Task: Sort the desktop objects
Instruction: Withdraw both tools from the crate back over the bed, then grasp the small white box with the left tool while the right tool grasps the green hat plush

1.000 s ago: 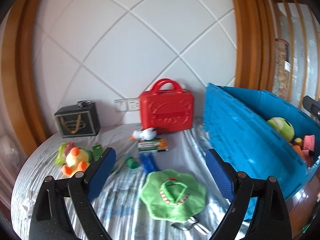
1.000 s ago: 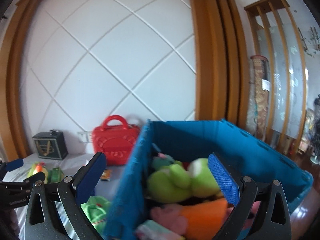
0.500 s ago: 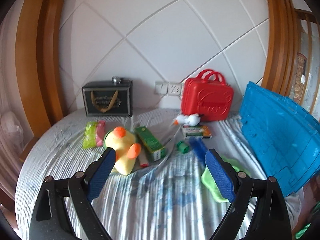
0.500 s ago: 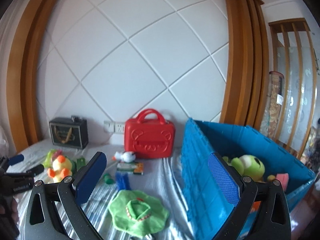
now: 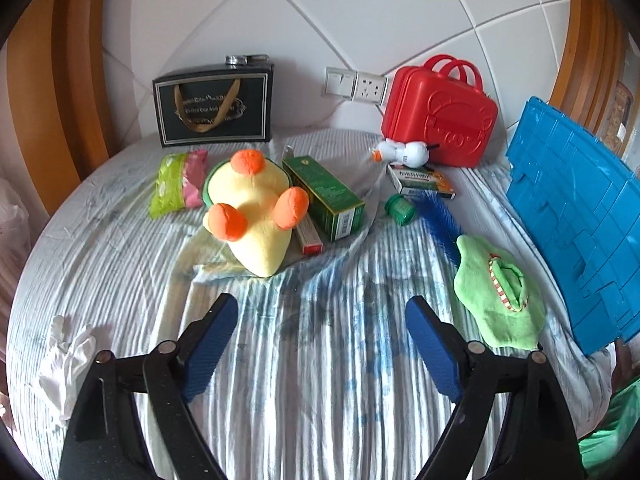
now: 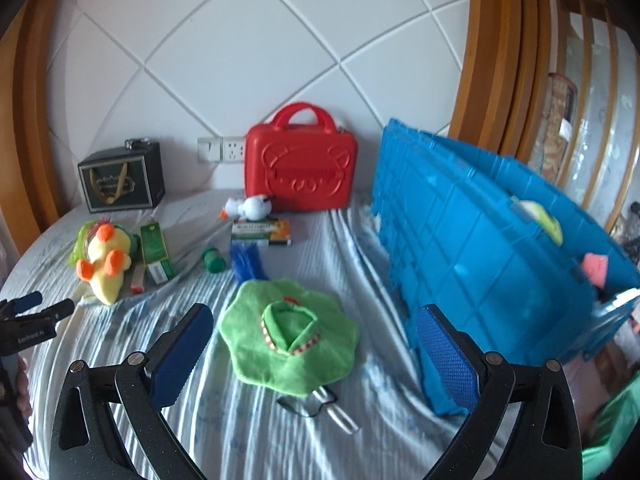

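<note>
On the cloth-covered desk (image 5: 320, 360), the toys are spread out unsorted: a yellow plush (image 5: 256, 208) lies at eleven o'clock from the left tongs (image 5: 320, 344), beside a green box (image 5: 324, 196), and a green hat (image 6: 290, 332) lies between the right tongs (image 6: 312, 352). The blue crate (image 6: 480, 248), at two o'clock in the right view, already holds some toys. A pick-up is judged to be in hand. The left jaws are empty and closing; the right jaws are spread, with the hat untouched. Next, the hat must be pinched, lifted and carried over the crate's wall.
</note>
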